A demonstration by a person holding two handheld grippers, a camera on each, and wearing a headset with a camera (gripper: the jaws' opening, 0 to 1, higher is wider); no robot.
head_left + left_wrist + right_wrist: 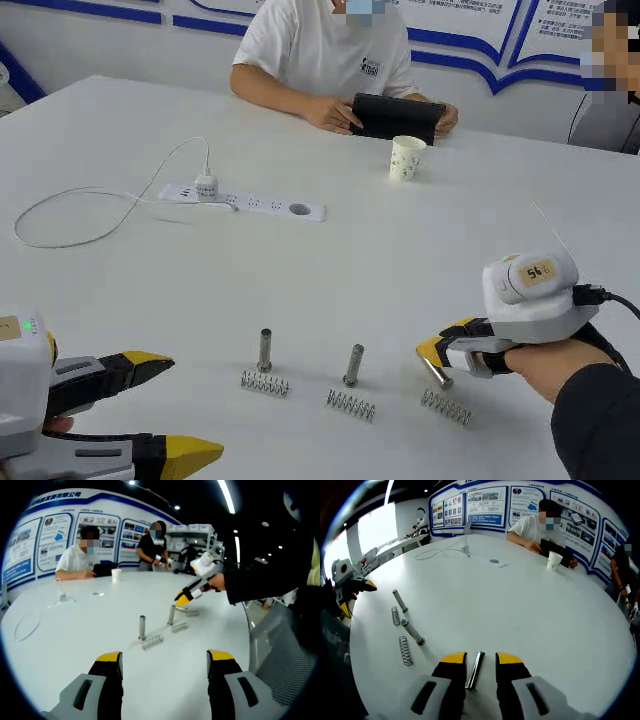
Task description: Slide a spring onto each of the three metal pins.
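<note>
- Since the right claw [481, 659] has its jaws close on both sides of the right pin [474, 671], what should it do?
- Grip the pin low, so the top stays free. The jaws are narrow, but I cannot tell if they pinch it yet. That pin leans, just right of the mid pin [353, 364].
- And its spring?
- The right spring [446, 407] lies in front of the leaning pin, also right of the mid pin. The left claw [165, 655] is wide open and holds nothing, well left of the mid pin. I think it should fetch that spring and line its hole up with the pin's top.
- Anything in the way?
- The mid pin and the left pin [265, 350] stand up, with the mid spring [350, 405] and the left spring [265, 383] in front of them. Don't bump those. The cup [407, 157], the plug strip [245, 200] and a person sit far behind the mid pin.
</note>
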